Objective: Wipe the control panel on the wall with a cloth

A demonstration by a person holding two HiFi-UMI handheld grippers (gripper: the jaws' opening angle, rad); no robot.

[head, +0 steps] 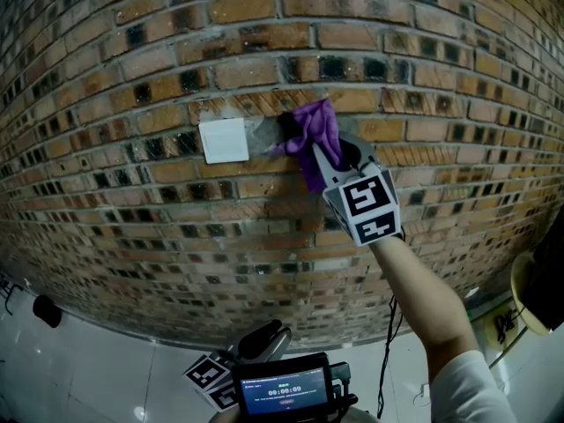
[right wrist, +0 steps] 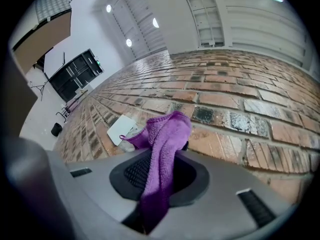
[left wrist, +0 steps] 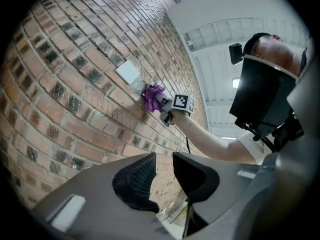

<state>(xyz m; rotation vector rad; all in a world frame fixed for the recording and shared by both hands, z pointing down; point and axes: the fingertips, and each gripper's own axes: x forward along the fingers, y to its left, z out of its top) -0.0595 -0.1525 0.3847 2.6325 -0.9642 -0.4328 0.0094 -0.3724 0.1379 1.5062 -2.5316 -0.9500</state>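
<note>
We are in what looks like a large indoor hall set up as a lab or recording studio, not a home. A rough brick wall (head: 123,77) carries a white control panel (head: 223,140) and comes down to a glossy white floor (head: 88,368). The gripper views show white panelled walls (right wrist: 250,24), a high white ceiling (left wrist: 220,44) with round lights (right wrist: 129,42), and a big black screen (right wrist: 77,74) on a stand.

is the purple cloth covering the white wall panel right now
No, the purple cloth held by the right gripper lies on brick right of the white panel, whose face shows bare.
</note>
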